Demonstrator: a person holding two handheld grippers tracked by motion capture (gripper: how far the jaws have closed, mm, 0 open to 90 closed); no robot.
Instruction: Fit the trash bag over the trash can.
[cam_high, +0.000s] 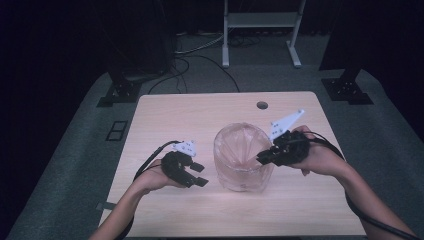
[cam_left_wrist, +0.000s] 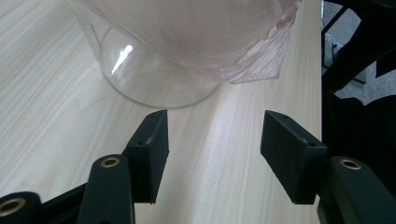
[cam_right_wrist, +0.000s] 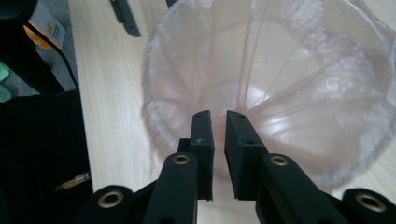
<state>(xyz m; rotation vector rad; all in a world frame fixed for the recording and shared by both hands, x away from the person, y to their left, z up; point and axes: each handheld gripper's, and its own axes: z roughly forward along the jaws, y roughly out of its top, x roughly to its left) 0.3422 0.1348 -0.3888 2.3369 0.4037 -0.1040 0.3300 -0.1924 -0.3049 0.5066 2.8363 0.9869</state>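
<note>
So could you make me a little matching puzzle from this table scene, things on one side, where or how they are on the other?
Things:
1. left gripper
2. right gripper
3. pinkish plastic liner
4. round hole

States:
a. lines the clear container
b. jaws wide apart, beside the container
c. near the table's far edge
d. jaws nearly closed at the container's rim

Pairs: 1-b, 2-d, 3-a, 4-c

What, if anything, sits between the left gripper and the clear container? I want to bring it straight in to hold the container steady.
Nothing visible does. The left gripper is open beside the container, with bare table between them. A corner of the plastic bag hangs over the rim above that path.
</note>
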